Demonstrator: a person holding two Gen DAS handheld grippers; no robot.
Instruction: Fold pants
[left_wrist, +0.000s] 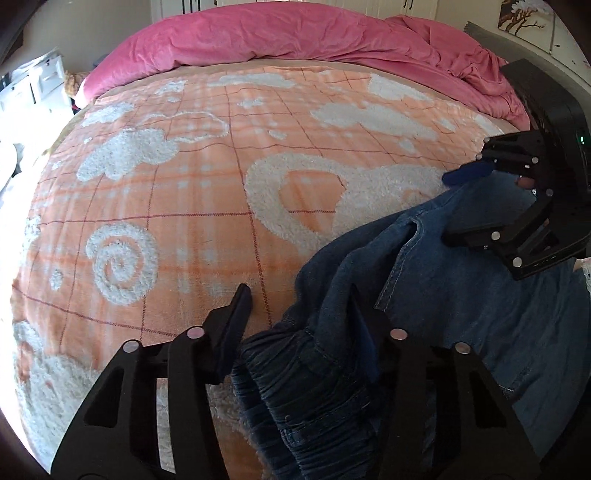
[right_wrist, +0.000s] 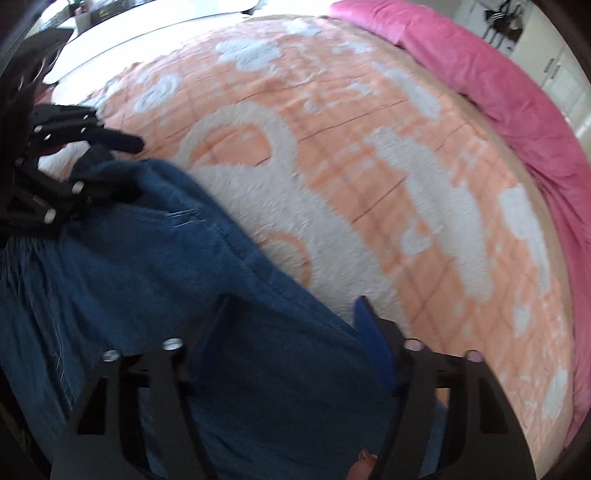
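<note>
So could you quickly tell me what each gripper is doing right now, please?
Left gripper: open, jaws apart around the jeans waistband, not clamped.
Right gripper: open, jeans between its jaws, not clamped.

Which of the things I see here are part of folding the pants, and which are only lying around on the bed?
Part of the job:
- denim pants, bunched on the bed
- left gripper, jaws open around the elastic waistband
- right gripper, jaws open over the denim

Only lying around:
- orange and white blanket
- pink duvet, heaped along the far side
</note>
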